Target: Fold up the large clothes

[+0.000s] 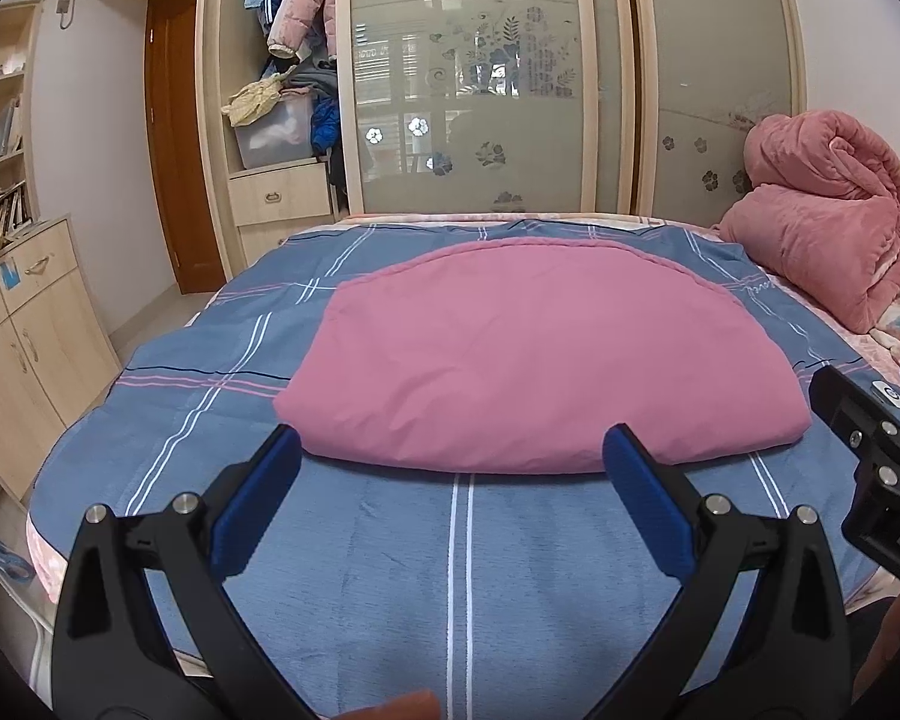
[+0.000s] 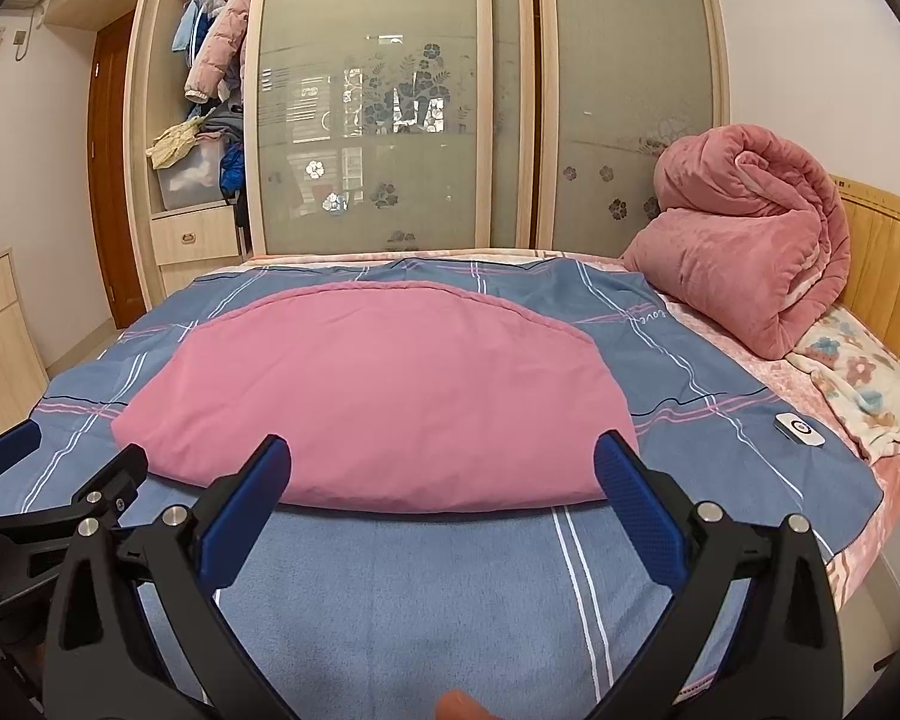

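A pink garment (image 1: 528, 354) lies folded flat in a rounded rectangle on the blue plaid bedspread (image 1: 390, 570); it also shows in the right wrist view (image 2: 378, 396). My left gripper (image 1: 453, 450) is open and empty, its blue pads just short of the garment's near fold. My right gripper (image 2: 441, 462) is open and empty, also just in front of the near edge. The right gripper shows at the right edge of the left wrist view (image 1: 876, 420), and the left gripper at the left edge of the right wrist view (image 2: 54, 480).
A rolled pink quilt (image 2: 744, 252) sits at the bed's far right by the wooden headboard (image 2: 882, 264). A small white device (image 2: 800, 429) lies on the bedspread right of the garment. A wardrobe with sliding doors (image 2: 390, 96) stands behind the bed; wooden cabinets (image 1: 24, 348) stand left.
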Motion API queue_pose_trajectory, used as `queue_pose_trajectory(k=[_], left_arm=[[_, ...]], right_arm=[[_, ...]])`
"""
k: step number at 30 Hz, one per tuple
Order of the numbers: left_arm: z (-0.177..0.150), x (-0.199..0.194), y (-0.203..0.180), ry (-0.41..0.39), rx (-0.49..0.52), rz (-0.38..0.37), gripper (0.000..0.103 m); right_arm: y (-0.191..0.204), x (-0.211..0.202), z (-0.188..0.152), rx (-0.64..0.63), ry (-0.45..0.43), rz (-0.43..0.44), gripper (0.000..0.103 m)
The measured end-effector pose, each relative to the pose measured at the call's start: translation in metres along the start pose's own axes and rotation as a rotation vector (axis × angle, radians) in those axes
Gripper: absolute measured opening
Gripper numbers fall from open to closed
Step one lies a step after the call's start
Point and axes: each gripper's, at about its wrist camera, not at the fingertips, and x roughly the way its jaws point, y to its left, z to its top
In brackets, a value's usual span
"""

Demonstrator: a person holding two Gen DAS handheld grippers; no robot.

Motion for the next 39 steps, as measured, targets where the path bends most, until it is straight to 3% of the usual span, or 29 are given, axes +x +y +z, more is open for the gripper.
queue_pose_trajectory(k=[39], left_arm=[[-0.0001, -0.0023, -0.0026, -0.006, 0.004, -0.029, 0.101]], right_arm=[[0.0053, -0.0045, -0.0014, 0.002, -0.002, -0.009, 0.101]])
